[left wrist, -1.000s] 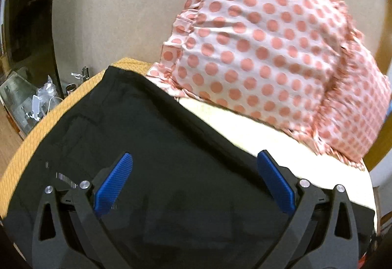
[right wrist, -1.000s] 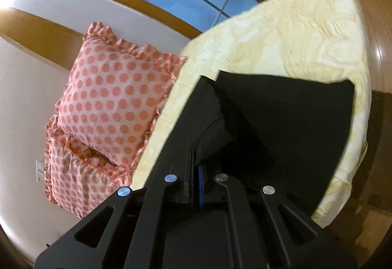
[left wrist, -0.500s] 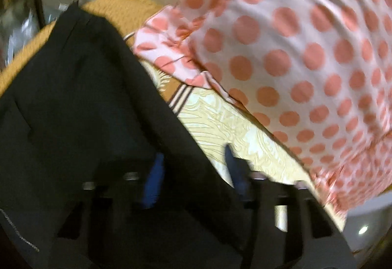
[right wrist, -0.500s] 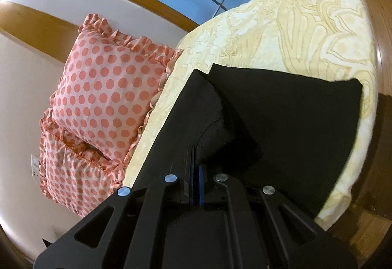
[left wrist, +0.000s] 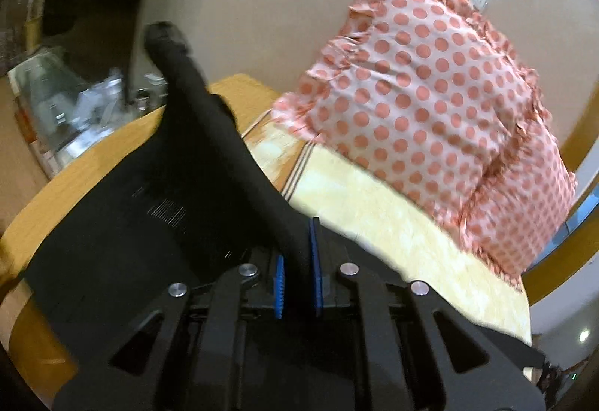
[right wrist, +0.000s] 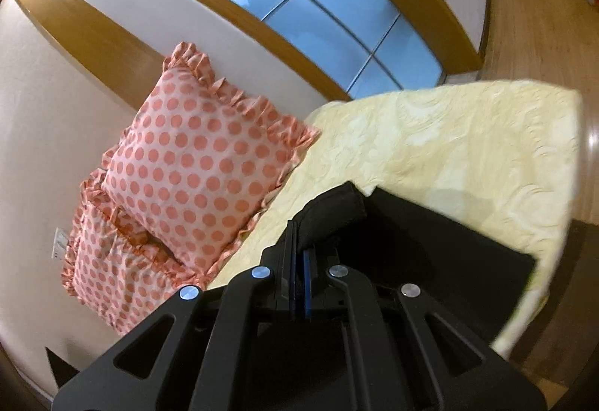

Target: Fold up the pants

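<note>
Across yellow bedspread (right wrist: 468, 134) beside polka-dot pillow (right wrist: 202, 164): black pants (left wrist: 112, 224), long axis running away from pillow, one edge raised, pinched in left gripper (left wrist: 297, 261) just closed, another fold clamped by right gripper (right wrist: 299, 268).

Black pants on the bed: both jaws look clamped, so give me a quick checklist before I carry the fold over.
1. Left gripper jaws shut on the black pants, having just closed on a raised ridge of fabric: ok.
2. Right gripper jaws shut on a bunched fold: ok.
3. Fabric lifted off the yellow bedspread at both grips: ok.
4. Polka-dot pillows apart from the pants: ok.
5. Far end lying flat on the bedspread: ok in the right wrist view.
6. Both pant legs aligned: cannot tell.
</note>
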A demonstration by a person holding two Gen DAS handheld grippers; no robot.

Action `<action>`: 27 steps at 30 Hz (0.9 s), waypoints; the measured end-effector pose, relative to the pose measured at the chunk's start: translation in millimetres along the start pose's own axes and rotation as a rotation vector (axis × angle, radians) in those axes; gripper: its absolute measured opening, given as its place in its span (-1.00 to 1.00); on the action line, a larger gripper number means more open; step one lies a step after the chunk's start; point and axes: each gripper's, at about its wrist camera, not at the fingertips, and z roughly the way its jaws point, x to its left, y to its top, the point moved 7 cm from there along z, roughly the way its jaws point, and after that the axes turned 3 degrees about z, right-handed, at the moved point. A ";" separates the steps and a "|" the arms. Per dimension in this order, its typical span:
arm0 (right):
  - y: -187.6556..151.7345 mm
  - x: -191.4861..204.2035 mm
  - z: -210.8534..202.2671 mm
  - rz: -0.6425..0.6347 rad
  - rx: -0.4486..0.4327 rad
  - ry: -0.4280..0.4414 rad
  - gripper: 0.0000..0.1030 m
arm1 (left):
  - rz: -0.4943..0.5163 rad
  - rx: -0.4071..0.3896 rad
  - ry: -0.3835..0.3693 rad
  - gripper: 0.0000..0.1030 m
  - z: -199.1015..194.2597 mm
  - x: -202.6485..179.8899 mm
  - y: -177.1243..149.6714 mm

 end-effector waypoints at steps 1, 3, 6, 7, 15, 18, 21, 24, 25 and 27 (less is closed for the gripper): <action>-1.6 -5.9 -0.4 0.008 0.007 -0.016 -0.95 | -0.008 -0.001 0.012 -0.78 -11.8 9.0 -19.8; -9.1 -24.1 0.5 0.039 0.036 -0.060 -0.95 | -0.024 0.022 0.061 -0.78 -21.9 30.2 -63.9; -18.0 -41.2 2.2 0.079 0.072 -0.083 -0.95 | -0.091 0.083 0.083 -0.82 -17.6 53.4 -110.1; -18.7 -42.5 1.5 0.077 0.074 -0.087 -0.95 | -0.105 0.087 0.082 -0.83 -17.6 59.1 -118.3; -10.3 -39.6 -15.0 0.096 0.068 -0.037 -0.95 | -0.106 0.035 0.063 -0.85 -22.5 52.7 -122.4; -6.9 -36.3 -22.8 0.069 0.057 -0.048 -0.95 | -0.085 0.026 0.053 -0.85 -29.3 49.8 -123.4; -12.9 -51.9 -19.2 0.107 0.090 -0.081 -0.95 | -0.092 0.041 0.048 -0.85 -28.9 53.5 -127.9; -16.6 -56.9 -26.4 0.118 0.087 -0.071 -0.95 | -0.105 0.049 0.036 -0.86 -31.0 55.2 -129.7; -16.7 -54.1 -31.3 0.110 0.080 -0.066 -0.95 | -0.095 0.047 0.036 -0.86 -33.3 54.4 -129.2; -16.1 -51.1 -40.9 0.096 0.068 -0.060 -0.95 | -0.076 0.040 0.036 -0.86 -37.0 53.8 -127.5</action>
